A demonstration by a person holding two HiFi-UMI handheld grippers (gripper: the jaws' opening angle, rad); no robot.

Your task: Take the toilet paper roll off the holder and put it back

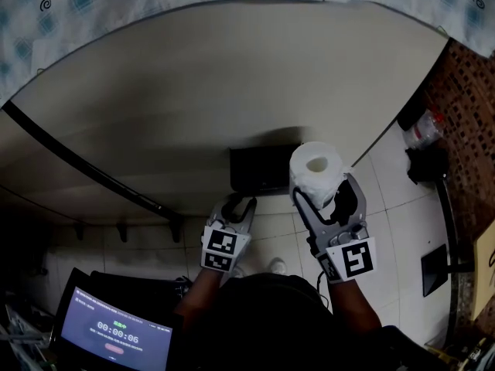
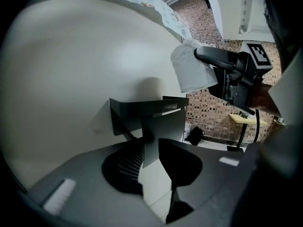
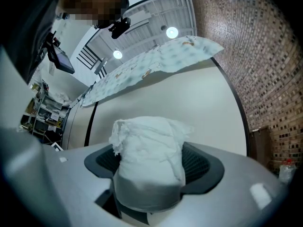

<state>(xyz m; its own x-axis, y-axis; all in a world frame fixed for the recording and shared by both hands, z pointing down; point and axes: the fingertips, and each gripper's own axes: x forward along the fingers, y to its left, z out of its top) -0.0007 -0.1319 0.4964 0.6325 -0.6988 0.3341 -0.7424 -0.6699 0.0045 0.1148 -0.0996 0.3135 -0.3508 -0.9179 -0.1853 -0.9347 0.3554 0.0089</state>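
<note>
head view, holder (image 1: pixel 259 170) partly behind toilet paper roll (image 1: pixel 315 172)

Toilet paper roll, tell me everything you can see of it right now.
The toilet paper roll is white, soft and somewhat crumpled, with a ragged loose edge at its top end, where the hollow core shows. It is off the black holder, apart from it and to its right, near the pale wall. It stands roughly on end between the jaws of the right tool, which is clamped on its sides; nothing else touches it.
</note>
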